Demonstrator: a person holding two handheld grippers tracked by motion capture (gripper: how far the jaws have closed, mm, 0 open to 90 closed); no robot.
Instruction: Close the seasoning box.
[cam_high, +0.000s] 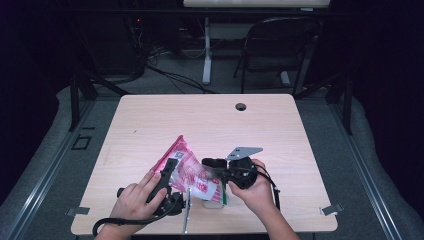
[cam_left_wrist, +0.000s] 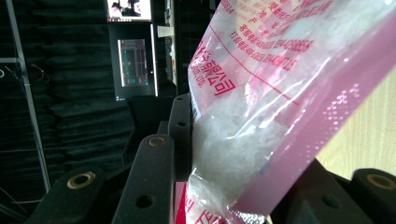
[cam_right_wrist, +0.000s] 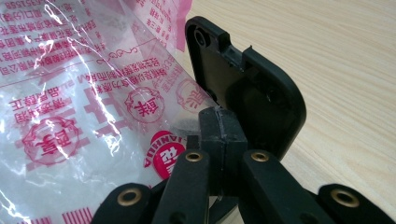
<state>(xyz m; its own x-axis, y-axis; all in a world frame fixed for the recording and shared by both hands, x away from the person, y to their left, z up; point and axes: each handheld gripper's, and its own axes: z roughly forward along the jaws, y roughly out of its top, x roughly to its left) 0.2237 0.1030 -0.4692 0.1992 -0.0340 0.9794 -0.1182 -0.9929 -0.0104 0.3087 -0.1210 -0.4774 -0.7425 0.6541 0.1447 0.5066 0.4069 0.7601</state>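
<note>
A clear and pink plastic bag (cam_high: 187, 167) with red print hangs tilted over the near middle of the wooden table (cam_high: 200, 120). It holds white crystals (cam_left_wrist: 238, 140). My left gripper (cam_high: 171, 169) comes in from the left, and its jaws press on the bag (cam_left_wrist: 280, 84) from both sides. My right gripper (cam_high: 214, 164) is at the bag's right side. In the right gripper view its jaws are closed together (cam_right_wrist: 218, 126) with the thin edge of the bag's film (cam_right_wrist: 93, 116) pinched between them. A pale see-through container (cam_high: 214, 201) sits under the bag's lower end.
A cable hole (cam_high: 241, 106) lies near the table's far edge. Behind the table stand a folding chair (cam_high: 280, 45) and a white desk leg (cam_high: 206, 50). Metal clamps sit at the front corners (cam_high: 77, 211) (cam_high: 331, 210). A lit screen (cam_left_wrist: 133, 60) hangs in the dark background.
</note>
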